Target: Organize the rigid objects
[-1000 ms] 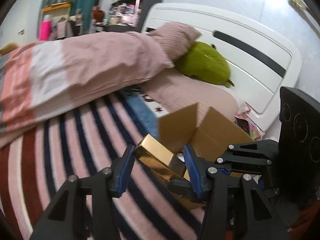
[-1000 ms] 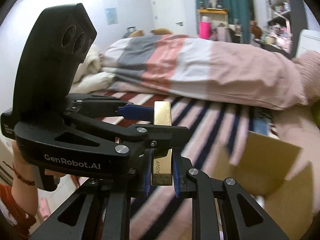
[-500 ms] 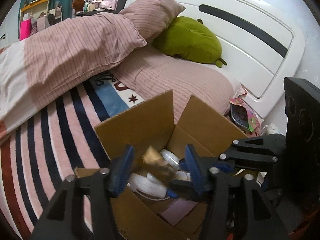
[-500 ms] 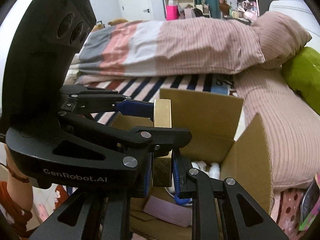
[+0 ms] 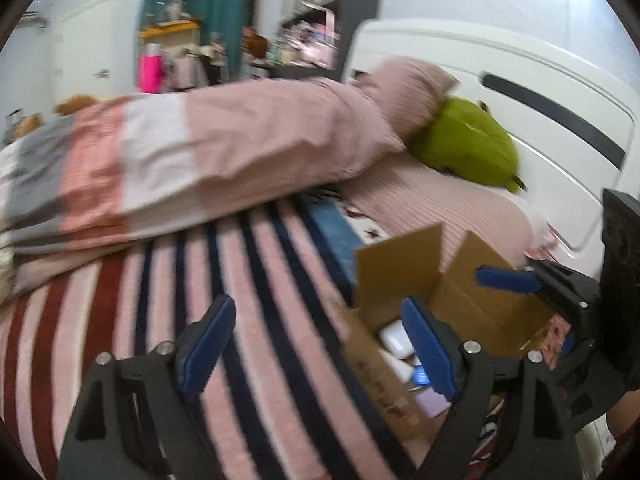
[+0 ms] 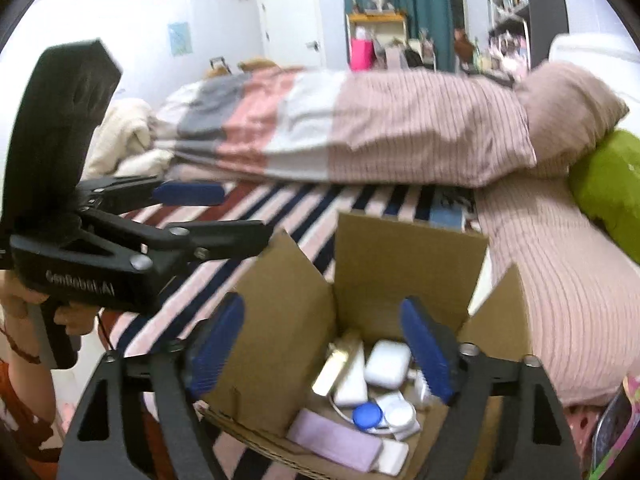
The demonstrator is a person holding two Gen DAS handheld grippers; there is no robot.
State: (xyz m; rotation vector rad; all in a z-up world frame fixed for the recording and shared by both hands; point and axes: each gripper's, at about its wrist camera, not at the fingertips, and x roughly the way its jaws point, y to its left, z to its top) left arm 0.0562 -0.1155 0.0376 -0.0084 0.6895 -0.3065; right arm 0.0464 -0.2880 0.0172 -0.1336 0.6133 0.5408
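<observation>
An open cardboard box [image 6: 408, 252] stands on the striped bed cover and also shows in the left wrist view [image 5: 400, 268]. The gold bar-shaped box [image 6: 334, 364] lies inside it among white cases [image 6: 386, 362], a blue-lidded round case [image 6: 366, 416] and a lilac flat item [image 6: 334, 444]. My right gripper [image 6: 320, 348] is open and empty above the box. My left gripper [image 5: 316, 344] is open and empty over the cover at the box's left edge; it also shows in the right wrist view [image 6: 188, 194].
A folded striped duvet [image 5: 208, 160] lies across the bed behind. A green plush [image 5: 468, 148] and pink pillow [image 5: 404, 88] rest by the white headboard [image 5: 540, 92]. A colourful packet [image 6: 612, 428] lies to the right of the box.
My right gripper opened and let go of the gold box, which now lies in the cardboard box. My left gripper opened wider and swung left, away from the box.
</observation>
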